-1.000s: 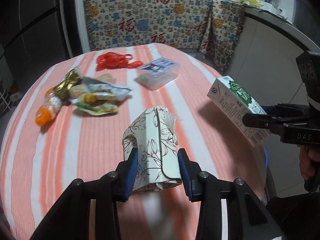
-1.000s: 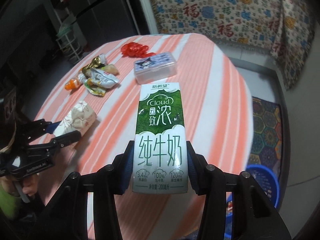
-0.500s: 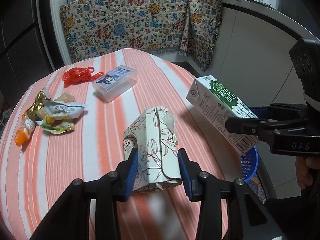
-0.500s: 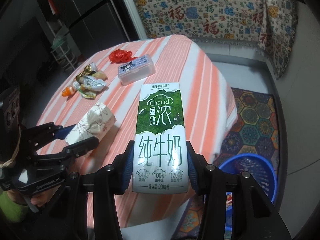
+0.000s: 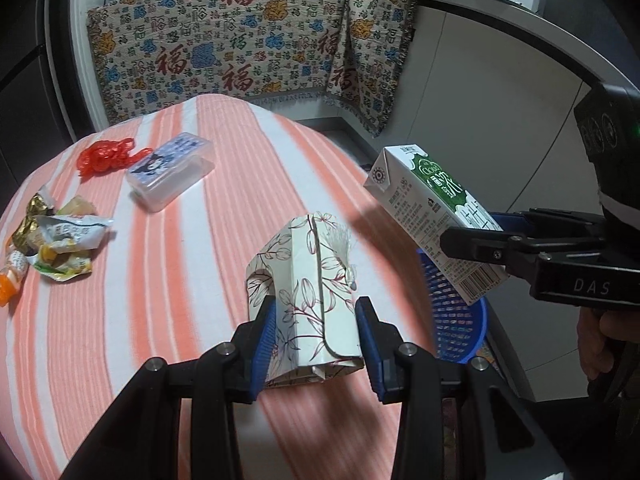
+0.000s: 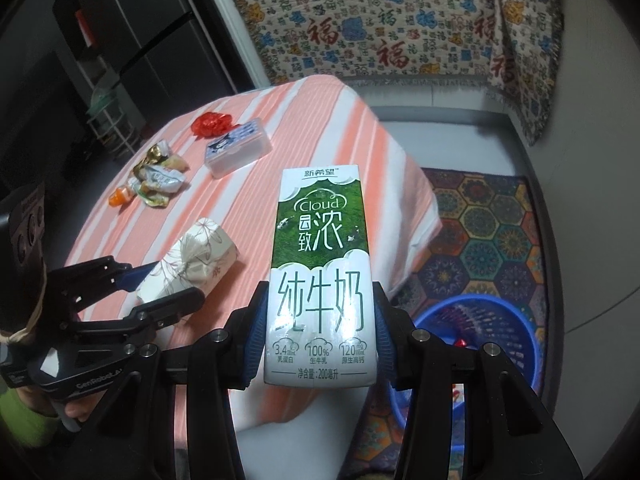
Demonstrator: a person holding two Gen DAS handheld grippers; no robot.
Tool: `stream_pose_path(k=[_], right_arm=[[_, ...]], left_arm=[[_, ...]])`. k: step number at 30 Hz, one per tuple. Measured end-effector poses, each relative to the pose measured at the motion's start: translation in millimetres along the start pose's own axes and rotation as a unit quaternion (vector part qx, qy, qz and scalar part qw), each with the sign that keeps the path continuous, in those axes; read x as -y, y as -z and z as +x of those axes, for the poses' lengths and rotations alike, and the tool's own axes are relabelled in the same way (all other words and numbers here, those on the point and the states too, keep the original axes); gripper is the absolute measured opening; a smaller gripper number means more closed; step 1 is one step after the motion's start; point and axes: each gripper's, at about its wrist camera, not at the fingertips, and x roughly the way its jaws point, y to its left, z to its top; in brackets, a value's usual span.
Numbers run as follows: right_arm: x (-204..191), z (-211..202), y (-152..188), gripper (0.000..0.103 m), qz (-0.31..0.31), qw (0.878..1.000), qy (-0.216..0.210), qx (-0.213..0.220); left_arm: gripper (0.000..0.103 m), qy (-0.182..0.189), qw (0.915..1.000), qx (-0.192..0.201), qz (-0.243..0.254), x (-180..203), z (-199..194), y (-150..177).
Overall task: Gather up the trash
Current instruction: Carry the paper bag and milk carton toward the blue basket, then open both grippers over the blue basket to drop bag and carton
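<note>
My left gripper [image 5: 316,340] is shut on a floral paper box [image 5: 308,280] and holds it above the striped table's right side; the box also shows in the right wrist view [image 6: 192,256]. My right gripper [image 6: 320,340] is shut on a green and white milk carton [image 6: 320,272], held off the table's right edge, above a blue basket [image 6: 492,320] on the floor. The carton [image 5: 436,224] and the basket [image 5: 460,320] also show in the left wrist view. Crumpled snack wrappers [image 5: 56,240] and a red plastic bag [image 5: 106,156] lie on the table's far left.
A clear plastic box with a cartoon lid [image 5: 170,172] lies on the striped tablecloth [image 5: 200,260]. A patterned cloth [image 5: 240,48] hangs over furniture behind. A white cabinet [image 5: 500,120] stands at the right. A patterned rug [image 6: 480,232] lies under the basket.
Both grippers have swung right with their loads. The milk carton now hangs above the blue basket, and the floral box is nearer the table's right edge.
</note>
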Motion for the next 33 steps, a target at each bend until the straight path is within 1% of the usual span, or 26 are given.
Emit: stream_pose_path(k=[2, 8, 14, 16, 17, 23, 31, 32, 33], right_arm=[[10.5, -4.5, 2.3, 0.048, 0.010, 1.000, 0.008, 0.002], [62.2, -20.2, 15.4, 0.048, 0.063, 0.997, 0.049, 0.000], [118.6, -32.6, 38.5, 0.048, 0.118, 0.988, 0.101, -0.017], [137.9, -34.4, 45.7, 0.048, 0.137, 0.984, 0.113, -0.025], [146.1, -35.1, 48.5, 0.048, 0.146, 0.982, 0.116, -0.029], [184.5, -37.0, 61.6, 0.048, 0.186, 0.974, 0.119, -0.042], [199.0, -40.1, 66.6, 0.049, 0.210, 0.971, 0.104, -0.038], [199.5, -39.6, 66.5, 0.049, 0.212, 0.971, 0.102, -0.038], [199.8, -39.2, 66.6, 0.049, 0.214, 0.971, 0.100, -0.037]], left_arm=[[0.040, 0.009, 0.9999, -0.001, 0.005, 9.8, 2.9, -3.1], [0.040, 0.049, 0.9982, -0.007, 0.032, 54.2, 19.6, -17.2], [0.040, 0.099, 0.9938, -0.029, 0.043, 98.7, 49.3, -30.5], [0.040, 0.123, 0.9905, -0.044, 0.042, 113.1, 61.9, -34.5], [0.040, 0.133, 0.9889, -0.049, 0.044, 121.2, 69.0, -36.6], [0.040, 0.156, 0.9837, -0.066, 0.060, 152.4, 100.4, -43.2], [0.041, 0.164, 0.9821, -0.076, 0.054, 166.3, 123.8, -43.2], [0.040, 0.163, 0.9821, -0.076, 0.055, 167.2, 125.9, -42.7], [0.035, 0.164, 0.9820, -0.076, 0.056, 168.2, 126.0, -42.1]])
